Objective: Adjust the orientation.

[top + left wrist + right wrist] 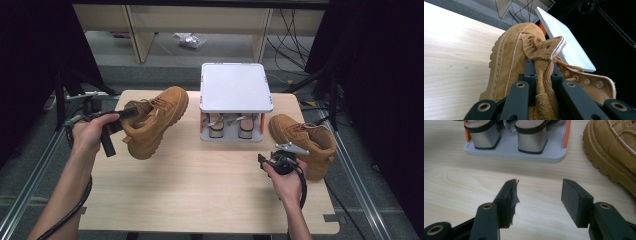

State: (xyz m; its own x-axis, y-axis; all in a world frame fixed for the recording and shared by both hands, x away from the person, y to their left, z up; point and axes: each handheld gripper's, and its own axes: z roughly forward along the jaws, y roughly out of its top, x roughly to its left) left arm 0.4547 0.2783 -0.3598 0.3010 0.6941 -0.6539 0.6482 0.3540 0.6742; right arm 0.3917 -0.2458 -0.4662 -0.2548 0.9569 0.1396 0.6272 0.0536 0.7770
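A tan suede boot [156, 120] hangs tilted above the table's left side, toe toward the rack. My left gripper [131, 114] is shut on the boot's tongue [543, 72], which is pinched between the black jaws. A second tan boot [305, 142] lies on the table at the right. Just in front of that boot my right gripper [267, 161] stands open above the wood, with nothing between its fingers [574, 203]. In the right gripper view the second boot's sole [609, 167] runs along the right edge.
A grey two-level shoe rack [235, 87] with orange posts stands at the table's far middle; a pair of block-heeled sandals [506, 135] sits on its lower shelf. The wooden table [200, 185] has bare room in the middle and front. Cables trail from both hands.
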